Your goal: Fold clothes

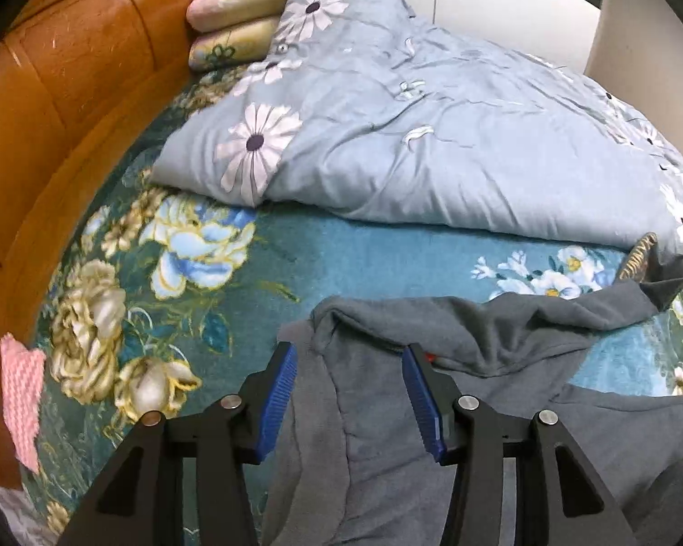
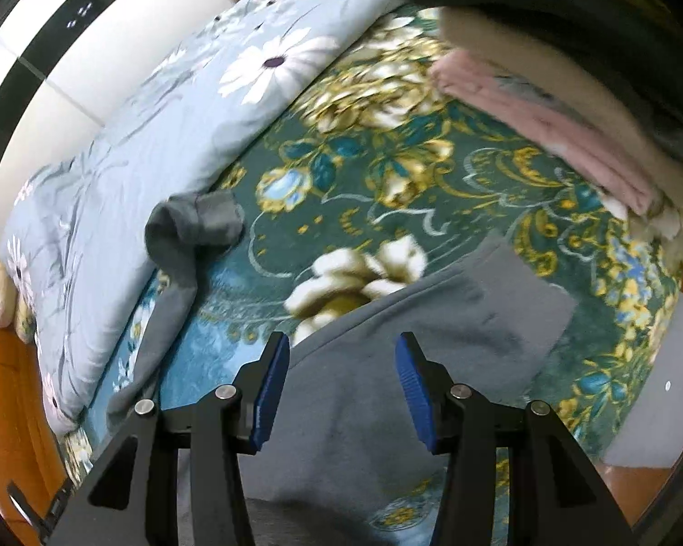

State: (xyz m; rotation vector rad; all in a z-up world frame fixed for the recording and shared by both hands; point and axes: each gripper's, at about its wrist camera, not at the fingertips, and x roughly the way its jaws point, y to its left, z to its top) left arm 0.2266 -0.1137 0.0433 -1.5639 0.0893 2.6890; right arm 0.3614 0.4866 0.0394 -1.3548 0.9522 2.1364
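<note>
A grey sweatshirt [image 1: 378,414] lies spread on the floral bedsheet [image 1: 332,250]. One sleeve [image 1: 614,309] stretches off to the right toward the duvet. My left gripper [image 1: 348,359] is open, with its blue pads on either side of a rumpled fold near the collar. In the right wrist view the same grey sweatshirt [image 2: 387,364] lies flat, and its sleeve with a cuff [image 2: 196,227] runs along the duvet's edge. My right gripper [image 2: 341,350] is open just above the garment's edge, holding nothing.
A light blue daisy duvet [image 1: 432,136] is heaped across the far half of the bed. Two pillows [image 1: 237,0] lean on the orange wooden headboard [image 1: 68,91]. A pink cloth [image 1: 20,400] sits at the left. A stack of folded clothes [image 2: 546,104] rests at the upper right.
</note>
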